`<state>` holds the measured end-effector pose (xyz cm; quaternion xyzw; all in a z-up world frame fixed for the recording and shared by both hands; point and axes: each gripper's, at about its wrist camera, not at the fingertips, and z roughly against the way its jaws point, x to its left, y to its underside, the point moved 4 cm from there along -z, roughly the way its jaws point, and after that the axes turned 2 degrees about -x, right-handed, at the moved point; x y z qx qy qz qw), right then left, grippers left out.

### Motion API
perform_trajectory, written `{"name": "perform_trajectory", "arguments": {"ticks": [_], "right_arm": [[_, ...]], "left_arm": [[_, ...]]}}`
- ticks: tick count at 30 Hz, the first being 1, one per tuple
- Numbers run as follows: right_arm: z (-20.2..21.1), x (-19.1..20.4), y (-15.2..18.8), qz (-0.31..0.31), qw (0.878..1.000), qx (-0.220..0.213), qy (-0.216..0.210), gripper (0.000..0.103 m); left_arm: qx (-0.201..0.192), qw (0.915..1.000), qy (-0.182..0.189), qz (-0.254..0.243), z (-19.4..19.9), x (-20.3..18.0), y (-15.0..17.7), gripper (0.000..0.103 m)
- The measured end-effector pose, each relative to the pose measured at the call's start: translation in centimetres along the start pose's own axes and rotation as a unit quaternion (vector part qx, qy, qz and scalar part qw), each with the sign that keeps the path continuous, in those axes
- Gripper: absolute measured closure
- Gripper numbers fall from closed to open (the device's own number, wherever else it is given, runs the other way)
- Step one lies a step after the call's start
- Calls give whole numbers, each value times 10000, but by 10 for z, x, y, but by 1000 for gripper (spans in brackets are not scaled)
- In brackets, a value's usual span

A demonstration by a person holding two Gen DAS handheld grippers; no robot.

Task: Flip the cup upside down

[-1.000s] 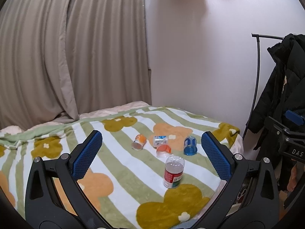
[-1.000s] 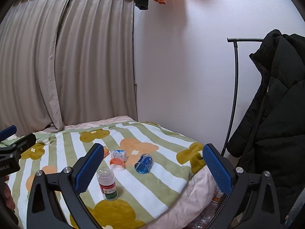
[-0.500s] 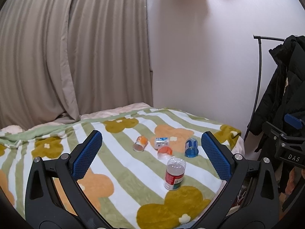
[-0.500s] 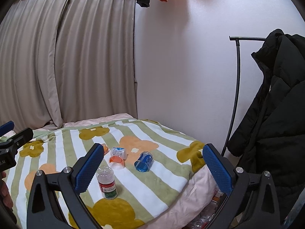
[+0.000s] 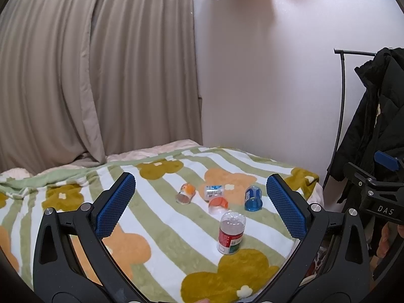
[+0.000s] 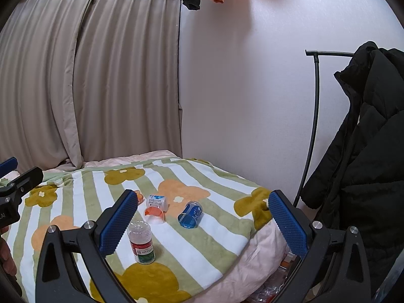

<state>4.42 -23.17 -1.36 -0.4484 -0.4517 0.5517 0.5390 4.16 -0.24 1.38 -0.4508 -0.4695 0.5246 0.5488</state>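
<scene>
Several small plastic cups sit on a striped flower blanket. A clear cup with a red-green label stands bottom up nearest to me; it also shows in the right wrist view. Behind it a blue cup, an orange-rimmed cup, a white-blue cup and an orange cup lie on their sides. My left gripper is open and empty, well short of the cups. My right gripper is open and empty, above the bed's near edge.
The bed's right edge drops off by a black coat on a metal rack. Beige curtains and a white wall stand behind the bed. The right gripper's body shows at the left view's right edge.
Both views have tilted slightly upward and shifted a little; the cups have not moved. Both grippers stay open.
</scene>
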Motion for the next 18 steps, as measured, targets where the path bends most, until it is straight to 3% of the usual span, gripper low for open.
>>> {"name": "perform_trajectory", "arguments": {"ticks": [8, 18], "right_arm": [[0, 1, 0, 16, 10000, -9, -3, 0], [-1, 2, -2, 24, 10000, -20, -17, 0]], "left_arm": [[-94, 9997, -218, -68, 4, -2, 0, 0], [-201, 9997, -130, 13, 9, 0, -4, 0]]}}
